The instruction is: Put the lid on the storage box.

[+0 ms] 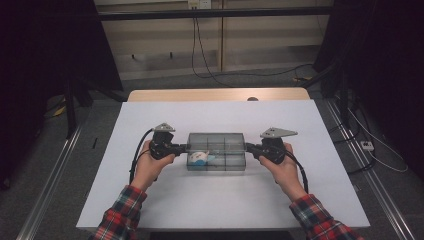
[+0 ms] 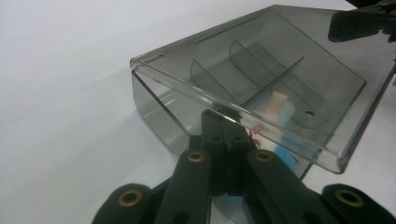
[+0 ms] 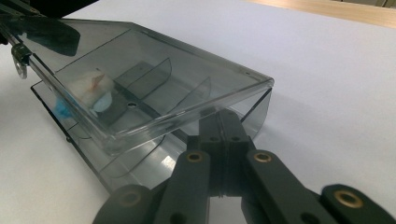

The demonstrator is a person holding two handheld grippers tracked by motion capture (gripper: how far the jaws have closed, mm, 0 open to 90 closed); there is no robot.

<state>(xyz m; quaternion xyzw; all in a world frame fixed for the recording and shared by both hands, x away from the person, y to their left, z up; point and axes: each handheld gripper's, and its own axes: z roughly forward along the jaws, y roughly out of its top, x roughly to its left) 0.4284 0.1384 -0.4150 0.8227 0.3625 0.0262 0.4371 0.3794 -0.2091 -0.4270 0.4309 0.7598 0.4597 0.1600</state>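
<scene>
1. Smoky clear compartment box (image 1: pixel 217 151) sits near the middle of the white table (image 1: pixel 150 200), its long side running left to right.
2. Inner dividers split the box into 6 compartments, in 2 rows of 3.
3. Its transparent lid (image 2: pixel 261 79) is tilted, lifted off the base along one long edge.
4. A small white and blue object (image 1: pixel 200 158) lies in the near left compartment; the right gripper view shows it through the lid (image 3: pixel 91 88).
5. The left gripper (image 1: pixel 181 148) meets the left end of the box, held by the person's left hand (image 1: pixel 150 167).
6. In the left gripper view its fingers (image 2: pixel 222 135) are clenched together, their tips tucked under the lid's edge at the end wall.
7. The right gripper (image 1: pixel 248 147) meets the right end, held by the right hand (image 1: pixel 282 170).
8. In the right gripper view its fingers (image 3: pixel 224 130) are likewise clenched together, tips just below the lid's rim.
9. Both red plaid sleeves (image 1: pixel 120 212) come in from the near edge.
</scene>
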